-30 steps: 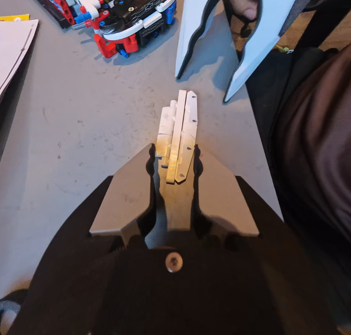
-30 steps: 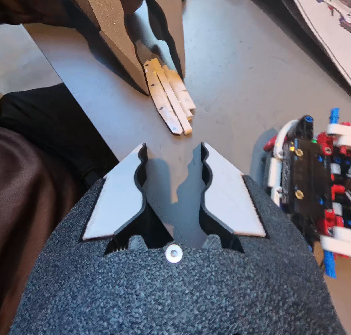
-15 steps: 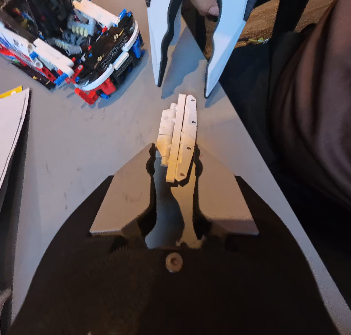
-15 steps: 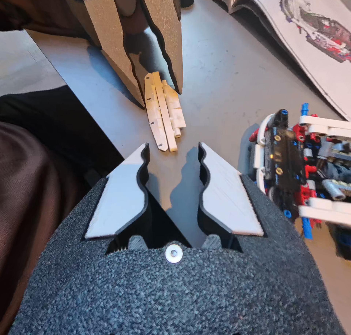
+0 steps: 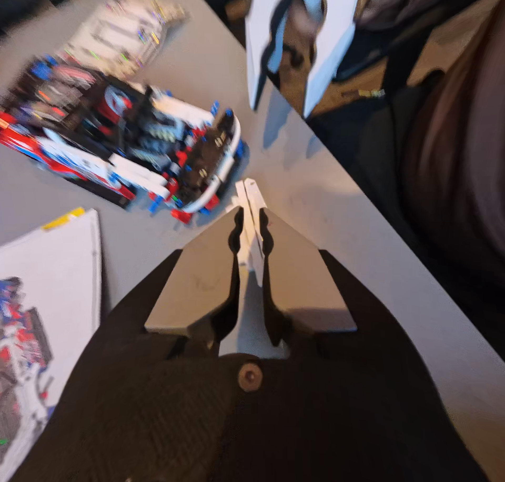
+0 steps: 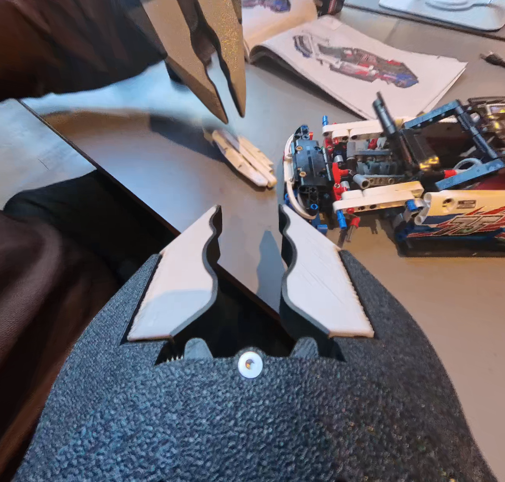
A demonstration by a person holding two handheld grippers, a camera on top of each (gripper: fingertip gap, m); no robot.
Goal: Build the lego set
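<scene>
A white panel piece [image 5: 255, 195] made of several long slats lies flat on the grey table, next to the nose of the partly built red, white, blue and black car [image 5: 153, 151]. My left gripper [image 5: 250, 211] hangs just above the piece, empty, with its jaws closed to a narrow slit. The right wrist view shows the left gripper [image 6: 234, 118] over the far end of the piece [image 6: 246, 162], beside the car [image 6: 382, 173]. My right gripper [image 6: 250, 209] is open and empty over the table's near edge; it also shows in the left wrist view [image 5: 281, 110].
An open instruction booklet [image 6: 355, 66] lies behind the car; it also shows in the left wrist view [image 5: 54, 263]. A person in dark brown clothing [image 5: 451, 168] sits along the table edge. A blurred white object [image 5: 125, 31] lies beyond the car. Tip to tip, the grippers are about 9 centimeters apart. To reach the blurred white object [image 5: 125, 31] in a straight line is about 30 centimeters for my right fingers, about 35 centimeters for my left.
My left gripper's jaws have narrowed from wide open to a slit and it has risen off the piece. The piece now lies closer to the car's nose. The right gripper has drawn back, still open.
</scene>
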